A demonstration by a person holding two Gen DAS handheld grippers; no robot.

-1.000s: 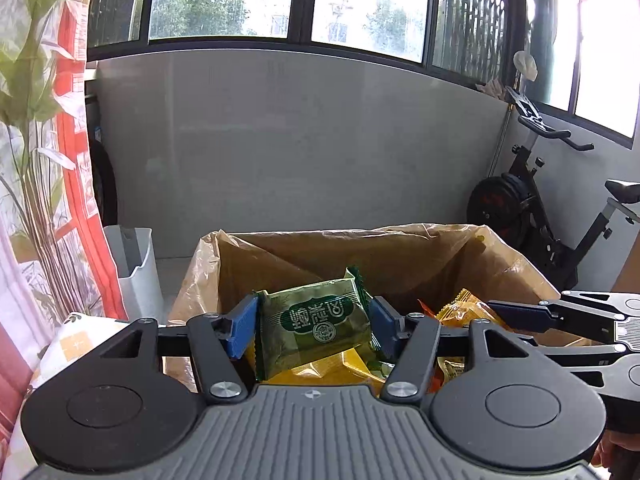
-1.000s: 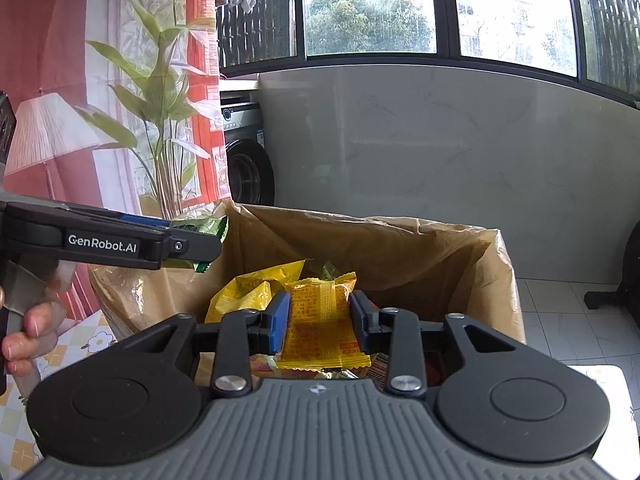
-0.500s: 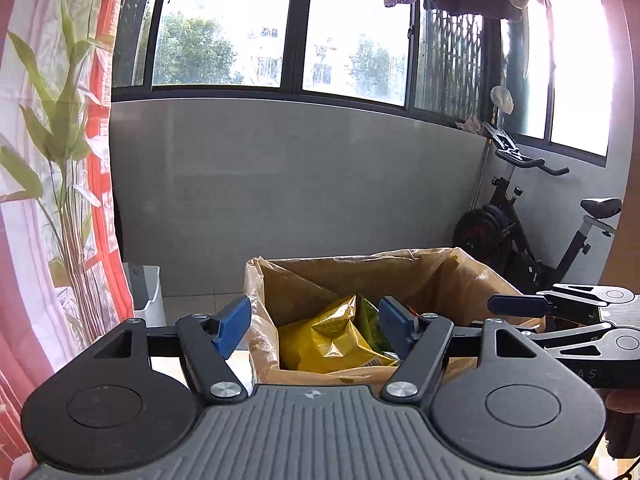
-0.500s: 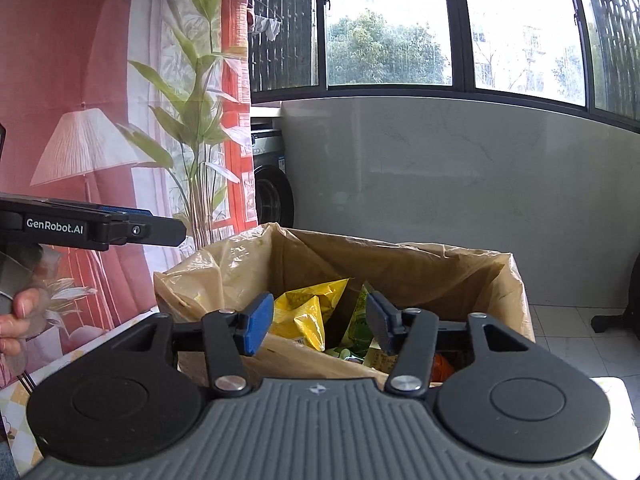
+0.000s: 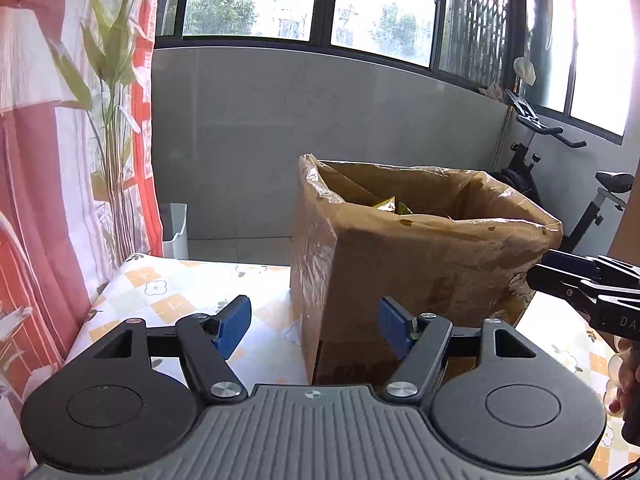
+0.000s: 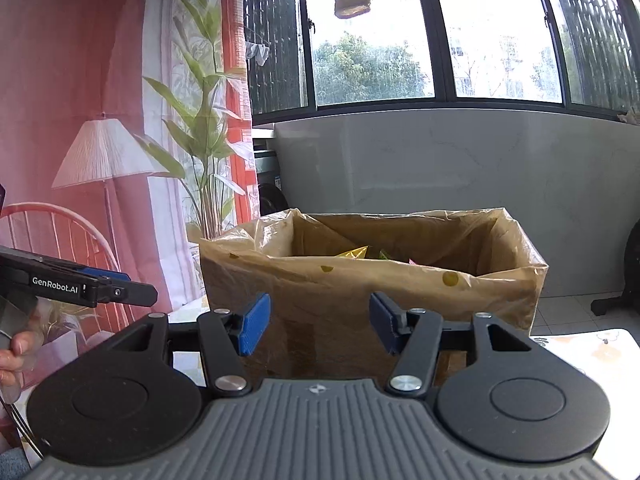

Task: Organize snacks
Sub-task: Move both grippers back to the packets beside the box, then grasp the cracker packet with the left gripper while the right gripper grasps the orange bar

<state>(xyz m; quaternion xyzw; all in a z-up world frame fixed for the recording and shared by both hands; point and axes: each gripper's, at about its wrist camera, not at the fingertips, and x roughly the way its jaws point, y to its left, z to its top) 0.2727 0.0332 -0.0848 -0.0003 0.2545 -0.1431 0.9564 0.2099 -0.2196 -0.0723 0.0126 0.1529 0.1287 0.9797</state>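
Both grippers have backed away from the plastic-lined brown cardboard box, snacks dropped inside. Left gripper spread, empty; right gripper has just been opening, empty. Next pickup wants squarely centred jaws.

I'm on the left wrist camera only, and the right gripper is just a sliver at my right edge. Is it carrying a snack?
Observer: No. In the right wrist view the right gripper is open. Its jaws have just been opening, and nothing sits between its blue pads.
Operator: What is it pointed at?
Observer: It squarely faces a broad side of the plastic-lined box, with the rim above the pads.
Operator: Is anything behind the box that my view misses?
Observer: Yes. A dark, round-fronted appliance, probably a washing machine, stands past the box's left corner, against the window wall.
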